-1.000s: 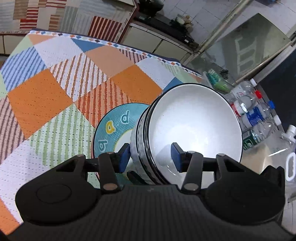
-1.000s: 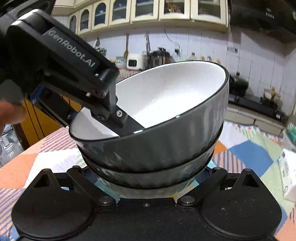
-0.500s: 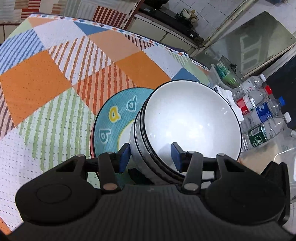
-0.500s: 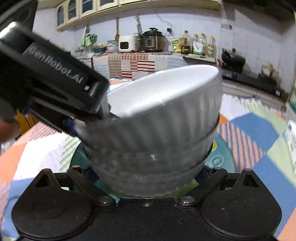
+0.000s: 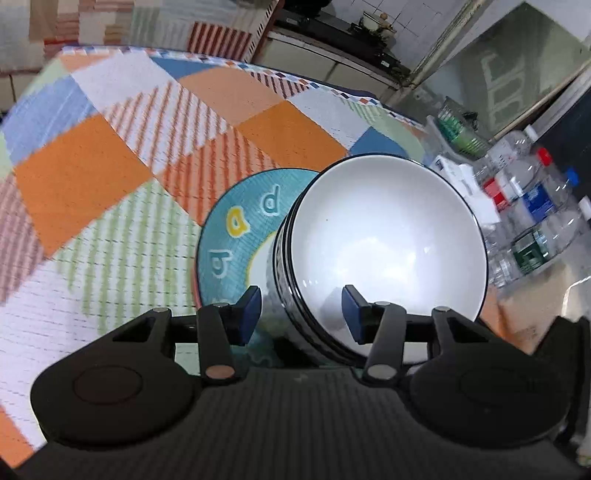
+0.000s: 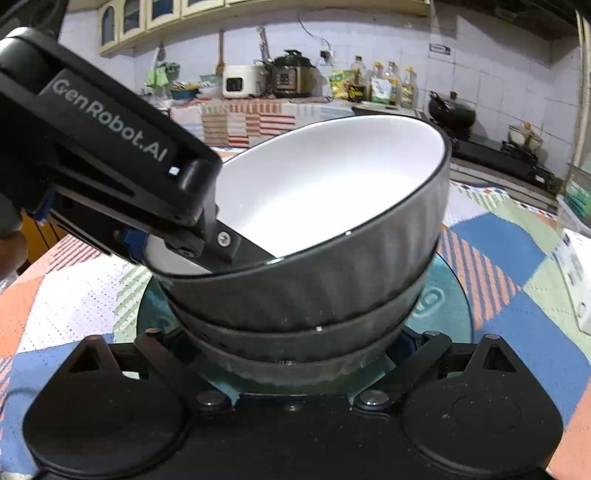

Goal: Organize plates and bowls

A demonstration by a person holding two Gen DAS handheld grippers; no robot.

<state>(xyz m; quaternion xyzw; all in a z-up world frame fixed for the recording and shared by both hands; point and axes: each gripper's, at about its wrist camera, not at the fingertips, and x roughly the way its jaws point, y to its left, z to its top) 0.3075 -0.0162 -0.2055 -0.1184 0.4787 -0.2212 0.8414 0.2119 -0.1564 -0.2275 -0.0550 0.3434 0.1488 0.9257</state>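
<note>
Patchwork cloth (image 5: 110, 177) covers the counter under my left gripper (image 5: 301, 312), whose fingers straddle the near wall of the stacked bowls (image 5: 388, 240), tilted over a teal plate (image 5: 236, 229). From my right gripper (image 6: 291, 354), fingers spread around the stack's base; whether they touch, I cannot tell.

a home kitchen: rice cooker (image 6: 236, 81), oil bottles (image 6: 380, 86), wall cabinets (image 6: 155, 11).
</note>
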